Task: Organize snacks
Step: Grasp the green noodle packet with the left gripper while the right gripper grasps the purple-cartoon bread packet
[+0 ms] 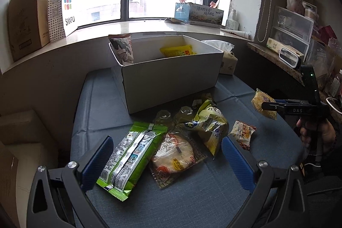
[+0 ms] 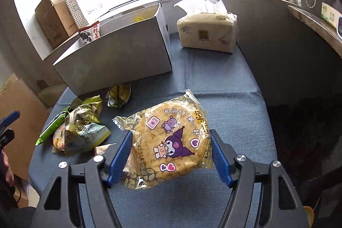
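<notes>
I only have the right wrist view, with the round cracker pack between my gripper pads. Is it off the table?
Observer: From the left wrist view, yes. The cracker pack hangs above the blue cloth, pinched in the right gripper.
Operator: What's inside the box? Its wall blocks me.
Observer: In the white box, a yellow packet lies toward the back wall, right of middle.
Operator: And the left gripper?
Observer: The left gripper is open, holding nothing, above the green pack and a round cake pack.
</notes>
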Available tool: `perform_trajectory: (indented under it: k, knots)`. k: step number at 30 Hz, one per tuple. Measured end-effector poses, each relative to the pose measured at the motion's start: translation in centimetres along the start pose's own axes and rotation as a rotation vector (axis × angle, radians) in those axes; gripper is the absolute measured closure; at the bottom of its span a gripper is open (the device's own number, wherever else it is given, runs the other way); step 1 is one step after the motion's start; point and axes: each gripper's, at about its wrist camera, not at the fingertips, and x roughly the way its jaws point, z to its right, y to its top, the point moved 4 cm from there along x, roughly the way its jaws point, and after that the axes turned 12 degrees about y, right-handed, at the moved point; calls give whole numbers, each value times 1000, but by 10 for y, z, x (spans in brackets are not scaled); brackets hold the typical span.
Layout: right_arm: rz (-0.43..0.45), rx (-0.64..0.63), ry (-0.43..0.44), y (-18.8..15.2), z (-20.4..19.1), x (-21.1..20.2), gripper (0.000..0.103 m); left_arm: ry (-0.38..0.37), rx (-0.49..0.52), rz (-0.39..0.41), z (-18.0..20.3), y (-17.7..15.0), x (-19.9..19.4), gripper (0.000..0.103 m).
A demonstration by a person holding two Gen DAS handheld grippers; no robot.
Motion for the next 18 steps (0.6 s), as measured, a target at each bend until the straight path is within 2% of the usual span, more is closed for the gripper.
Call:
perform_trajectory:
  k: [5,10,14,18]
  knots:
    - [33,-17,26,-7,-14,-27,28,-8,15,-46,-23,-10,26,0]
    - [35,-54,45,-18,-37,-39,28,-24,86,-127,-30,-17,55,0]
    - [26,-68,52,-23,-46,-40,28,-29,105,-204,-32,-21,78,0]
    - [17,-75,57,-24,-49,-36,28,-91,76,-258,-33,-27,96,0]
